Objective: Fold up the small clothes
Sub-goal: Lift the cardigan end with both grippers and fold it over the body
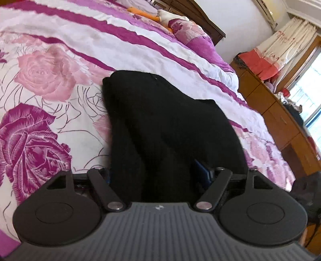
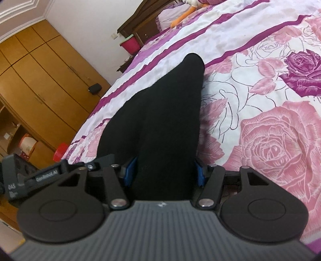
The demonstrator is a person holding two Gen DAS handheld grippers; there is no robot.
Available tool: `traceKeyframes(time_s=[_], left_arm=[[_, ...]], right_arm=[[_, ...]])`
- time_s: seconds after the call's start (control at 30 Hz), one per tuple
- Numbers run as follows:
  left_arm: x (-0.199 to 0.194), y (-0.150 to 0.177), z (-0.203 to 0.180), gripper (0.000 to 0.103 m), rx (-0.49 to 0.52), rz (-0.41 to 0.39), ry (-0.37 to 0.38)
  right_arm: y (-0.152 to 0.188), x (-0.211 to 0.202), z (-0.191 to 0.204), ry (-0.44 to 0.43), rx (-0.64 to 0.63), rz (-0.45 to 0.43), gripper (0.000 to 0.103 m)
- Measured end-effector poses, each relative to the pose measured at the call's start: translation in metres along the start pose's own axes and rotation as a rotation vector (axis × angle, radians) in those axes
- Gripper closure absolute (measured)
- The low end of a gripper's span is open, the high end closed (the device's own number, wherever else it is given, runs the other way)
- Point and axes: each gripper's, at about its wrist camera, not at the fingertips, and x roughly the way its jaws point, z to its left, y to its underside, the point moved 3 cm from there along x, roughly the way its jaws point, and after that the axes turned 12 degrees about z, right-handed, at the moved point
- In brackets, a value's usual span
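Black cloth (image 1: 164, 124) is pinched by the left gripper (image 1: 160, 176) and by the right gripper (image 2: 165, 170), and is draped onto a rose-patterned bedspread (image 1: 50, 80). A wooden wardrobe (image 2: 40, 80), a dark headboard (image 1: 200, 16) and curtains (image 1: 280, 40) are seen beyond.

A black garment (image 2: 160, 112) fills the space between the blue-padded fingers (image 2: 130, 170) of the right gripper (image 2: 165, 170), which grip it from both sides. The cloth tapers toward a rounded tip at 12 o'clock, draped over a rose-printed bedspread (image 2: 260, 120) striped in magenta and white. At 9 o'clock stand wooden wardrobe doors (image 2: 40, 80); a red bin (image 2: 131, 45) sits by the dark headboard (image 2: 144, 22) at 11 o'clock, and an orange plush toy (image 2: 180, 19) lies at the bed's far end.
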Motion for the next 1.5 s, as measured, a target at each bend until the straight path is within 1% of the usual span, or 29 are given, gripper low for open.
traceKeyframes(time_s=[0.2,0.27,0.3,0.33,0.43,0.53,0.6,0.7,0.8,0.87,0.9,0.97,1.03,1.07,1.1,1.17,1.23,1.33,1.5], left_arm=[[0.007,-0.005,0.002,0.026,-0.017,-0.003,0.024],[0.006,-0.005,0.001,0.037,-0.014,-0.013,0.044],[0.005,-0.003,-0.001,0.045,-0.012,-0.02,0.059],[0.004,-0.002,-0.003,0.05,-0.01,-0.033,0.064],[-0.004,0.0,-0.009,0.058,-0.034,-0.055,0.087],[-0.014,0.004,-0.024,0.059,-0.04,-0.059,0.121],[-0.021,0.008,-0.039,0.059,-0.022,-0.051,0.128],[-0.023,0.018,-0.061,0.059,-0.01,-0.017,0.144],[-0.02,0.034,-0.079,0.059,0.006,0.016,0.152],[-0.018,0.046,-0.089,0.059,0.025,0.042,0.138],[-0.017,0.053,-0.094,0.059,0.047,0.056,0.118],[-0.017,0.066,-0.101,0.058,0.095,0.073,0.07],[-0.014,0.073,-0.106,0.057,0.141,0.086,0.007],[-0.013,0.076,-0.103,0.057,0.147,0.095,-0.017],[-0.009,0.078,-0.102,0.054,0.143,0.111,-0.043],[-0.003,0.081,-0.096,0.052,0.101,0.129,-0.065],[-0.001,0.083,-0.095,0.052,0.08,0.123,-0.074],[-0.003,0.084,-0.101,0.051,0.11,0.108,-0.104],[-0.018,0.085,-0.11,0.051,0.143,0.076,-0.167]], right_arm=[[-0.004,0.007,0.0,-0.024,-0.01,0.008,0.044],[-0.004,0.009,0.0,-0.035,-0.004,0.004,0.044],[-0.004,0.008,-0.001,-0.041,0.015,-0.008,0.05],[-0.003,0.007,-0.003,-0.053,0.041,-0.025,0.059],[-0.002,-0.002,-0.003,-0.107,0.097,-0.04,0.067],[-0.009,-0.021,0.006,-0.133,0.094,-0.04,0.068],[-0.014,-0.036,0.01,-0.137,0.095,-0.023,0.068],[-0.018,-0.059,0.012,-0.094,0.078,0.015,0.068],[-0.01,-0.08,0.008,-0.053,0.04,0.026,0.067],[0.0,-0.091,0.005,-0.02,0.018,0.036,0.067],[0.004,-0.094,0.004,-0.006,0.014,0.042,0.067],[0.014,-0.098,-0.002,0.021,0.008,0.056,0.067],[0.024,-0.096,-0.011,0.04,0.01,0.069,0.067],[0.026,-0.093,-0.017,0.044,0.02,0.075,0.066],[0.03,-0.089,-0.023,0.051,0.036,0.082,0.065],[0.041,-0.078,-0.034,0.059,0.052,0.089,0.063],[0.05,-0.07,-0.04,0.039,0.082,0.073,0.063],[0.053,-0.073,-0.04,0.024,0.091,0.061,0.063],[0.055,-0.08,-0.035,0.053,0.065,0.055,0.06]])
